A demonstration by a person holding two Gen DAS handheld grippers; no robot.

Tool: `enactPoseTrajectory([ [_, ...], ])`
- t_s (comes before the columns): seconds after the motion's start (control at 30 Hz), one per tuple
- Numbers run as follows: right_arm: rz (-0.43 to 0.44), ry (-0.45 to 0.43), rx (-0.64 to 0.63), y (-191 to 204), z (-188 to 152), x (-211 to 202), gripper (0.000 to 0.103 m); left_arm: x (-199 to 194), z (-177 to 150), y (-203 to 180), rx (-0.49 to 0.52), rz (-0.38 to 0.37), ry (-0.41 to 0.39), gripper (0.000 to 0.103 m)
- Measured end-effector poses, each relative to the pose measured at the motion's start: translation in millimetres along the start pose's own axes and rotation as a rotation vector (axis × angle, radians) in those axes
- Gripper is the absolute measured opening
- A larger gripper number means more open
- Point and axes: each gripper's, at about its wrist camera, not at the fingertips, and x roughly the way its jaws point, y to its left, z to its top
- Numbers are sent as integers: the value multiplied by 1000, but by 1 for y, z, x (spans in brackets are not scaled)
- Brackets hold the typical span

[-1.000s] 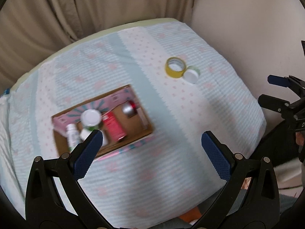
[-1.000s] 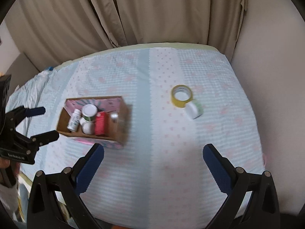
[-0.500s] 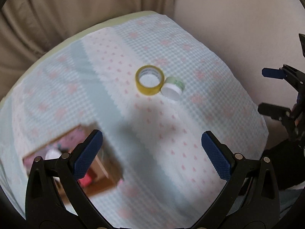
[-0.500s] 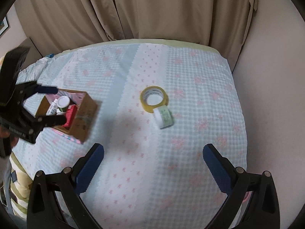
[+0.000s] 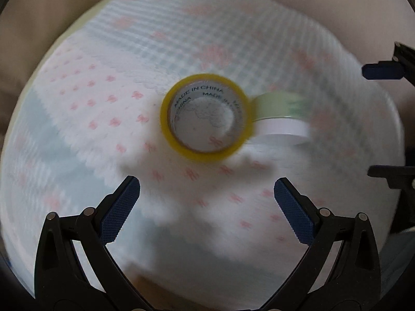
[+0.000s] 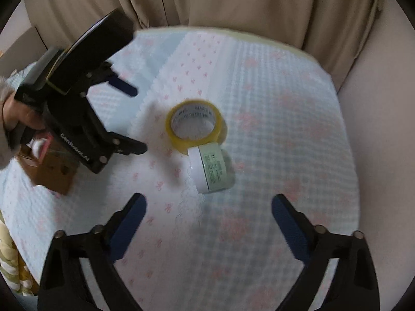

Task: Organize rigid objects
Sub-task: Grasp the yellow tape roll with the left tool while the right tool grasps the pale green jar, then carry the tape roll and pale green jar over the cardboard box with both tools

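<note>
- At the far left of the right wrist view, a cardboard box [image 6: 52,173] sits on the quilted bedcover [image 6: 285,155], near the cover's left edge; most of it is hidden behind the left gripper, so its contents cannot be made out.
- The left gripper [image 6: 137,121] hangs over the cover just left of the tape, a hand [image 6: 15,114] wrapped around its handle. Its blue-padded fingers [image 6: 124,88] stand wide apart with nothing between them, pointing toward the yellow roll.
- In the left wrist view the same tool's jaws frame an open strip of bare cover below the tape, with clear space on both sides of the roll.
- The yellow tape roll [image 5: 206,116] lies flat near the middle of the cover, its core printed "MADE IN CHINA".
- Touching the roll's right side in the left wrist view, a pale green jar [image 5: 281,111] with a white lid lies on its side; the frame is blurred there.
- From the right wrist view the jar [image 6: 212,167] lies just below the roll [image 6: 194,127], lid facing left.
- The right gripper [image 6: 208,220] hovers spread wide and empty, short of the jar, bare cover between its pads.
- To the right, the cover runs open to its edge against a plain wall [image 6: 384,129]; curtains [image 6: 207,0] hang behind the far edge.
</note>
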Motion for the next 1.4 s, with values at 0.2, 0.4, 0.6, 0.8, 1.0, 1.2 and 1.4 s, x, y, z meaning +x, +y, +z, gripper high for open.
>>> enactPoseTrajectory([
  [0.2, 4, 27, -17, 3, 8, 54, 86, 42, 23, 9, 156, -39, -8, 103],
  [0.4, -1, 24, -38, 4, 10, 80, 73, 61, 39, 6, 289, -74, -43, 103],
  [0.6, 10, 39, -22, -1, 13, 98, 51, 75, 47, -4, 405, -68, -51, 97],
  [0.8, 9, 44, -25, 0, 12, 98, 40, 74, 49, -1, 402, -74, -80, 97],
  [1.0, 17, 49, 18, -10, 17, 93, 40, 67, 47, -1, 348, -73, -90, 97],
  [1.2, 16, 29, 138, -34, 15, 62, 40, 27, 47, 0, 267, -58, -124, 97],
  [1.4, -37, -24, 212, -46, 17, 5, 40, -31, 48, -5, 173, -37, -178, 97],
])
